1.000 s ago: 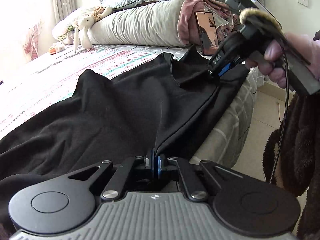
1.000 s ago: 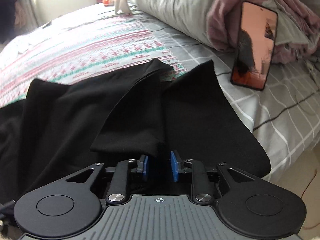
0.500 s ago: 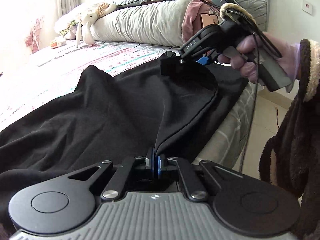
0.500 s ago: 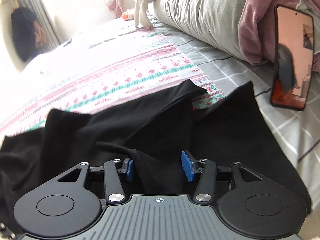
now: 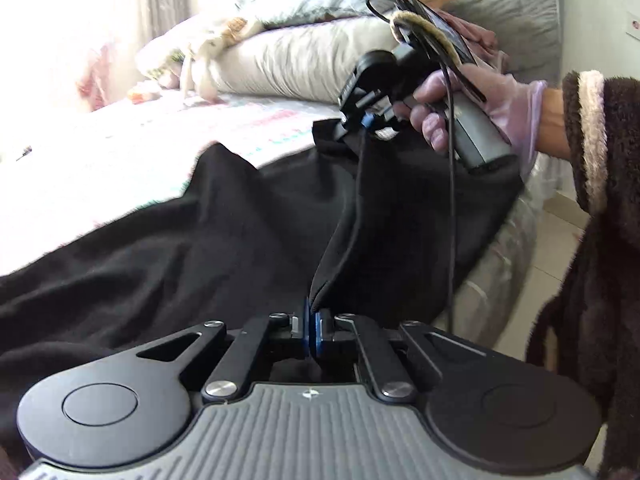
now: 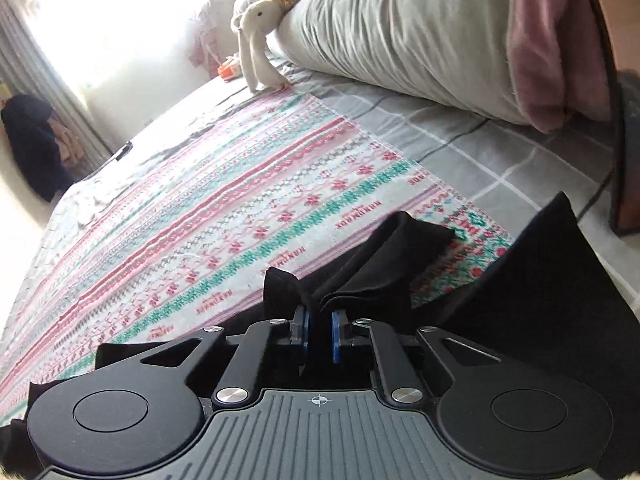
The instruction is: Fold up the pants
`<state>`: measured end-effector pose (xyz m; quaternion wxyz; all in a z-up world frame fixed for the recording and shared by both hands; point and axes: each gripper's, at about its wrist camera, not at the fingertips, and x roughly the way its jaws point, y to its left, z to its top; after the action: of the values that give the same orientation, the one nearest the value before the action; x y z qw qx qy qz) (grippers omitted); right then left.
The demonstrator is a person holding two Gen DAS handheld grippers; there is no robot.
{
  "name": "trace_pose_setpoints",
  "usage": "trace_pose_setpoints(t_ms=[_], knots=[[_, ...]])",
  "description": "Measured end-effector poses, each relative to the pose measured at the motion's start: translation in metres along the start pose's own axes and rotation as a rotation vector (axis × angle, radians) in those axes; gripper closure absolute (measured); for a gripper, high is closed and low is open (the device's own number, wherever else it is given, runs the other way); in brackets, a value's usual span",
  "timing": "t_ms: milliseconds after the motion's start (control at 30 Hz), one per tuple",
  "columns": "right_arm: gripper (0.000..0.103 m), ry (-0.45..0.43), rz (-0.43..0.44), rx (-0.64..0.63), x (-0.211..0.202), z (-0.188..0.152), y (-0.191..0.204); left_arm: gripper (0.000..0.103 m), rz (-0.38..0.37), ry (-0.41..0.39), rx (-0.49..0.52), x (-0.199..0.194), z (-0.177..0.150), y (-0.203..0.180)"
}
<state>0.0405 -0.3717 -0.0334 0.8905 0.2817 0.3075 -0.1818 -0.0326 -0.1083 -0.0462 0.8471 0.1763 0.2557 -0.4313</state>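
Note:
Black pants [image 5: 208,248] lie spread across the bed, reaching its near edge. My left gripper [image 5: 311,330] is shut on a fold of the pants' edge and holds it lifted. My right gripper [image 6: 319,334] is shut on a bunched black corner of the pants [image 6: 360,276] and holds it raised above the patterned sheet. In the left wrist view the right gripper [image 5: 362,126] is up and far right, with taut cloth running from it down to the left one.
A patterned sheet [image 6: 224,216] covers the bed. Grey pillows [image 6: 392,36] and a pink cloth [image 6: 552,52] lie at the head. A phone [image 6: 618,112] leans there. A plush rabbit [image 6: 258,44] sits by the pillows. The floor [image 5: 560,240] is to the right.
My right gripper closed on the pants' edge and lifted it up and to the left. The left gripper kept its grip and the cloth between them pulled taut.

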Motion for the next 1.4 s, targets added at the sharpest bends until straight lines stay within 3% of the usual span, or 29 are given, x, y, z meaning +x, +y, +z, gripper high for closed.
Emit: trace_pose_setpoints(t_ms=[133,400,500,600,733,967,1067,1233,1400], knots=[[0.094,-0.091,0.113,0.006,-0.017,0.016,0.021,0.085,0.06,-0.094,-0.062,-0.019,0.011,0.021],[0.094,-0.289,0.351,0.015,-0.091,0.055,0.061,0.085,0.171,-0.303,-0.223,-0.074,0.03,0.067],[0.094,-0.33,0.404,-0.012,-0.112,0.062,0.074,0.084,0.165,-0.358,-0.243,-0.092,0.032,0.072],[0.094,-0.349,0.41,-0.046,-0.126,0.062,0.081,0.084,0.128,-0.354,-0.234,-0.099,0.03,0.067],[0.094,-0.3,0.299,-0.079,-0.126,0.053,0.068,0.084,0.052,-0.248,-0.186,-0.082,0.022,0.047],[0.094,0.016,-0.11,-0.038,-0.073,0.006,-0.007,0.084,-0.061,0.053,-0.103,-0.022,-0.011,0.01],[0.094,0.096,-0.2,0.035,-0.067,-0.021,-0.047,0.084,-0.087,0.101,-0.083,-0.014,-0.017,0.003],[0.091,0.095,-0.231,0.097,-0.097,-0.032,-0.073,0.084,-0.115,0.122,-0.039,-0.017,-0.007,-0.001],[0.078,-0.001,-0.19,0.153,-0.137,-0.027,-0.084,0.084,-0.118,0.18,0.03,-0.014,-0.005,-0.002]])
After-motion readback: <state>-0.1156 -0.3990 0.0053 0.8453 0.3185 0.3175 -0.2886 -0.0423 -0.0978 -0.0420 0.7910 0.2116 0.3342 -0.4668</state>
